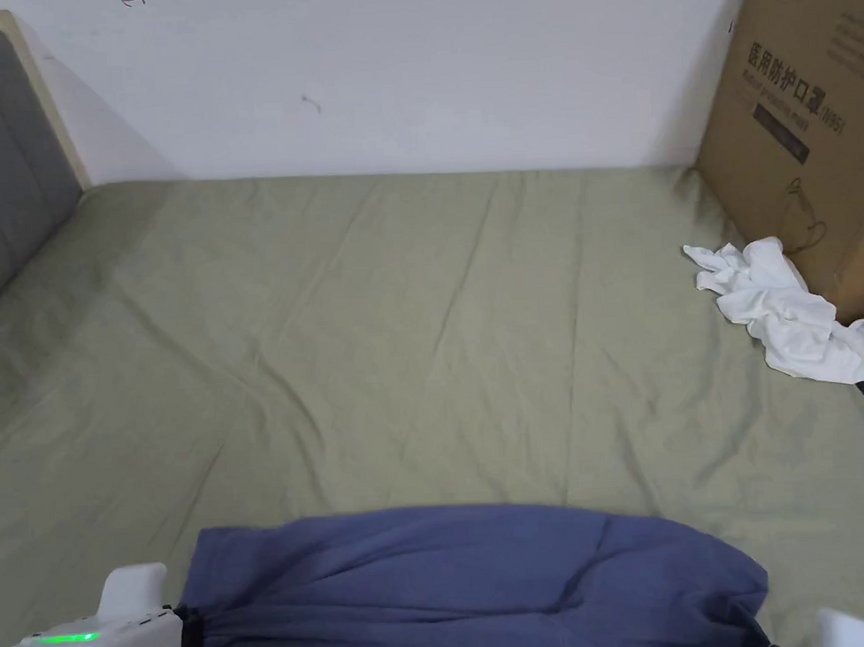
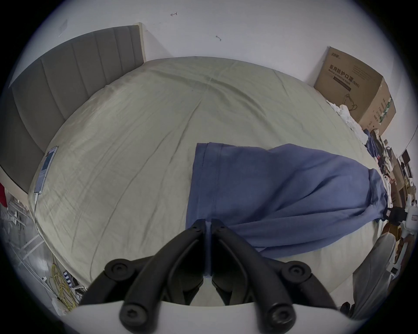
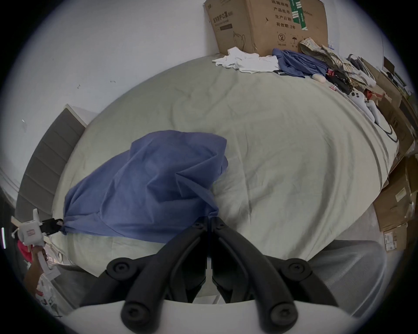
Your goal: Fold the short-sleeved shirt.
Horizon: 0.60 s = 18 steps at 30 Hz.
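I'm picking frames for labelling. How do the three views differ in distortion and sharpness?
Head view: straight lines, evenly lit, blue shirt sharp. Left gripper view: strong fisheye, dark round border, bed bulges. Right gripper view: same fisheye; cardboard box leans, edges soft.

The blue shirt (image 1: pixel 469 562) stretches sideways along the bed's (image 1: pixel 377 322) near edge, bunched and creased, both ends pulled taut; apparently doubled over, though that's hard to confirm.

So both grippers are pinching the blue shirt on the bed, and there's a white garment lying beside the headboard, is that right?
Not quite. The white garment lies beside the cardboard box, not the headboard, as the head view shows. Both grippers, left gripper and right gripper, do pinch the blue shirt.
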### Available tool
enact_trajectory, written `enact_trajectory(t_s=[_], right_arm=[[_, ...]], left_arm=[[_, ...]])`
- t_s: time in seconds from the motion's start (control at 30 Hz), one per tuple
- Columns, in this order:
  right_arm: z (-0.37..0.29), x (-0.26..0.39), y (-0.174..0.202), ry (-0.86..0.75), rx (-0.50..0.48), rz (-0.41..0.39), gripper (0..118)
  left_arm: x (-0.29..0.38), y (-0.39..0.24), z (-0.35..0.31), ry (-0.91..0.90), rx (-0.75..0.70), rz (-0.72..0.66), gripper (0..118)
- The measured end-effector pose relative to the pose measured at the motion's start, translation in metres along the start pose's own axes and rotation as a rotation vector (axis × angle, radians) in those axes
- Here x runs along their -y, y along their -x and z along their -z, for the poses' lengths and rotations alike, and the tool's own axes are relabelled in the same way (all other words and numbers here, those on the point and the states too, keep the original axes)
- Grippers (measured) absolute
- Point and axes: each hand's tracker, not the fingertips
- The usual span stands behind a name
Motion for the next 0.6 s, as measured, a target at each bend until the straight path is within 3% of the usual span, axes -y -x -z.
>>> enact_trajectory(t_s=[0.07, 0.13, 0.17, 0.2, 0.23, 0.27, 0.3, 0.4, 0.6], right_arm=[[-0.007, -0.003, 0.005, -0.010, 0.009, -0.009, 5], [-0.021, -0.010, 0.009, -0.048, -0.002, -0.006, 16], [-0.028, -0.015, 0.013, -0.075, -0.017, -0.013, 27], [-0.037, -0.022, 0.017, -0.111, -0.023, -0.025, 52], [-0.047, -0.029, 0.024, -0.149, -0.027, -0.043, 79], [-0.055, -0.037, 0.030, -0.179, -0.036, -0.058, 97], [-0.065, -0.046, 0.037, -0.218, -0.052, -0.076, 104], [-0.094, -0.071, 0.062, -0.353, -0.082, -0.121, 104], [-0.138, -0.106, 0.115, -0.578, -0.097, -0.224, 104]], left_arm=[[-0.006, -0.001, -0.002, 0.008, -0.006, 0.000, 13], [-0.014, -0.002, -0.012, 0.048, -0.004, -0.047, 32], [-0.017, 0.000, -0.017, 0.046, 0.028, -0.072, 47], [-0.021, 0.001, -0.025, 0.029, 0.054, -0.094, 75], [-0.025, 0.001, -0.034, -0.003, 0.069, -0.111, 81], [-0.029, 0.001, -0.045, -0.043, 0.085, -0.119, 81], [-0.036, -0.001, -0.056, -0.090, 0.102, -0.120, 83], [-0.057, -0.012, -0.094, -0.222, 0.099, -0.091, 101], [-0.098, -0.035, -0.150, -0.470, 0.064, 0.002, 104]])
